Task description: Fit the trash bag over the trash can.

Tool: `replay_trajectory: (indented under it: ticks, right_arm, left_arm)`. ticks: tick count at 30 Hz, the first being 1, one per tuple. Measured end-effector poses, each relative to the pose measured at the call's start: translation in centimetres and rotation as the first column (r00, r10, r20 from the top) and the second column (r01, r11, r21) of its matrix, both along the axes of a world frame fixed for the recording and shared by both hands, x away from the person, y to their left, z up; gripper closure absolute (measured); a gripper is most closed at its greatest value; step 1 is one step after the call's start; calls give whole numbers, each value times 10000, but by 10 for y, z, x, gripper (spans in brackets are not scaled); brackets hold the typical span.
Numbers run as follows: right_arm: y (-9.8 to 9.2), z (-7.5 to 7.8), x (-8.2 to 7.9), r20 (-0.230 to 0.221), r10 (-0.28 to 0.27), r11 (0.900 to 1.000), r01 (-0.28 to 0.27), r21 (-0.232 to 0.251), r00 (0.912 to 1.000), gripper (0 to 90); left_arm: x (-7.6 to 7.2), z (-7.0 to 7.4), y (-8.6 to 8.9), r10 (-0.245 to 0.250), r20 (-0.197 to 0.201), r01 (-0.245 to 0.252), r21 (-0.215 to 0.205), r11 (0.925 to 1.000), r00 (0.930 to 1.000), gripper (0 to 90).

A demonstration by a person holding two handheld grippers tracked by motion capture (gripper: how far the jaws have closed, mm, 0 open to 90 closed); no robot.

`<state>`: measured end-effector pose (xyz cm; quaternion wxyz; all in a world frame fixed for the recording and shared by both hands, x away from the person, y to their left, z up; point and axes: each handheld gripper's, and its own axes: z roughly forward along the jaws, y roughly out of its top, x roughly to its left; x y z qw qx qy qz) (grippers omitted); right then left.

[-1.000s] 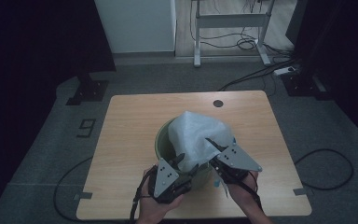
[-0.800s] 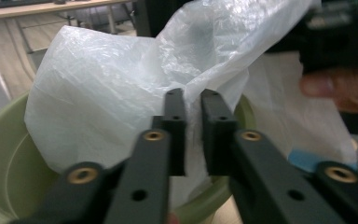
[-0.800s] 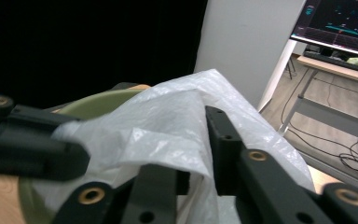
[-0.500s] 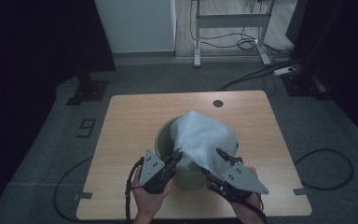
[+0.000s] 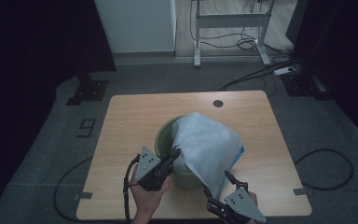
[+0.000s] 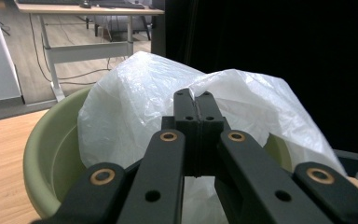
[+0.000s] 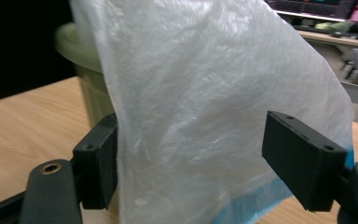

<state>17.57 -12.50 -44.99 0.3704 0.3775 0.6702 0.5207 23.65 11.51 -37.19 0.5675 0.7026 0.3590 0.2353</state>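
Observation:
A pale green bin (image 5: pixel 164 135) stands in the middle of the wooden table, with a white plastic bag (image 5: pixel 205 144) draped over it and hanging down its front right side. My left gripper (image 5: pixel 175 152) is at the bin's near rim, jaws shut on a fold of the bag (image 6: pixel 140 98); in the left gripper view (image 6: pixel 196 100) the film puckers at the tips. My right gripper (image 5: pixel 218 185) sits low by the table's front edge. Its jaws have just been opening and stand wide (image 7: pixel 200 163), the hanging bag (image 7: pixel 196 93) loose between them.
The table (image 5: pixel 130 121) has a round cable hole (image 5: pixel 218 103) near its far edge. Beyond it are a white cabinet (image 5: pixel 135 23), a desk frame (image 5: pixel 228 21) and floor cables (image 5: pixel 261 74). Another cable (image 5: pixel 326 168) loops on the floor at the right.
The right gripper has let go of the bag, opened and dropped toward the table's front edge. The left gripper swung out left, then closed on the bag at the bin's rim.

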Motion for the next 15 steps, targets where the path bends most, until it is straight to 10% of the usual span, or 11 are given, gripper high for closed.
replay_trajectory:
  ticks: [9, 15]
  right_arm:
    - [-15, -15, 19, 356, -1125, 9932, 1135, -259, 9930, 715]
    - [-38, 7, 32, 669, -1455, 9893, 1443, 219, 9871, 866]
  left_arm:
    - [-5, -3, 1, -596, -47, 597, 156, 9981, 9982, 896]
    - [-13, -6, 2, -901, 49, 898, 419, 9951, 9959, 896]
